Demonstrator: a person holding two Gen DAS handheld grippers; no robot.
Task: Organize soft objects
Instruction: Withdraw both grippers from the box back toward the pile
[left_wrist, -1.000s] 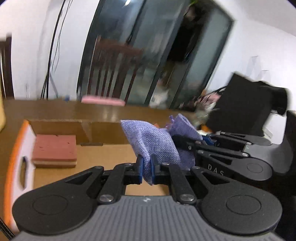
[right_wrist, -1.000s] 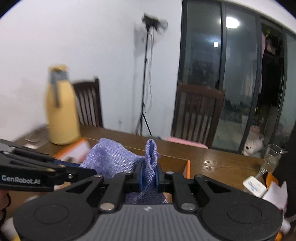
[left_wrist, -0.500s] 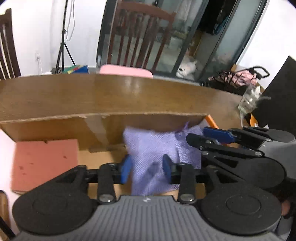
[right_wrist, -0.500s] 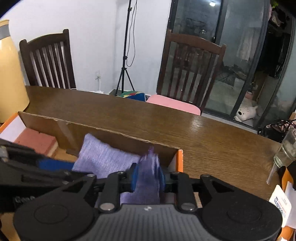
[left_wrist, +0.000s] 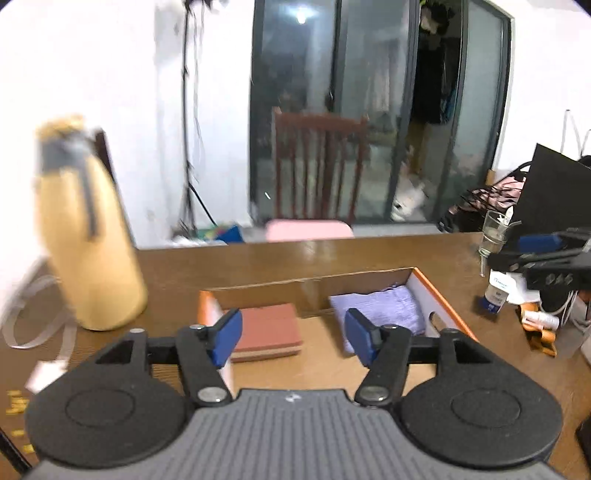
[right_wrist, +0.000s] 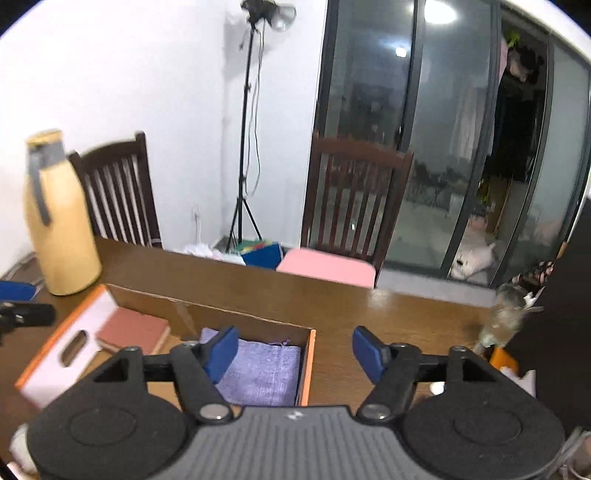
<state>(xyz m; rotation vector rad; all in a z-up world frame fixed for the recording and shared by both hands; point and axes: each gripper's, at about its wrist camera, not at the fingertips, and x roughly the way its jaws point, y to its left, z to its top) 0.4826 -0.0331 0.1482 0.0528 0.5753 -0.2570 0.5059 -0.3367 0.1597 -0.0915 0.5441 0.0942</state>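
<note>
A purple woven cloth (left_wrist: 384, 312) lies folded flat in the right end of an open cardboard box (left_wrist: 314, 282) with orange-and-white sides; it also shows in the right wrist view (right_wrist: 258, 369). A red-pink sponge block (left_wrist: 267, 330) lies in the box's left end, also in the right wrist view (right_wrist: 133, 330). My left gripper (left_wrist: 291, 334) is open and empty, raised above the box's near side. My right gripper (right_wrist: 295, 349) is open and empty, raised above the box's right wall (right_wrist: 306, 365). The right gripper's fingertips (left_wrist: 539, 243) show at the left wrist view's right edge.
A tall yellow jug (left_wrist: 88, 236) stands on the wooden table (right_wrist: 388, 314) left of the box. A drinking glass (left_wrist: 493, 236), small bottles and clutter (left_wrist: 517, 299) sit at the table's right. Wooden chairs (right_wrist: 354, 199) and a light stand (right_wrist: 245, 155) are behind the table.
Both grippers let go of the purple cloth, opened wide and pulled up and back from the box. The cloth now lies flat in the box's right end.
</note>
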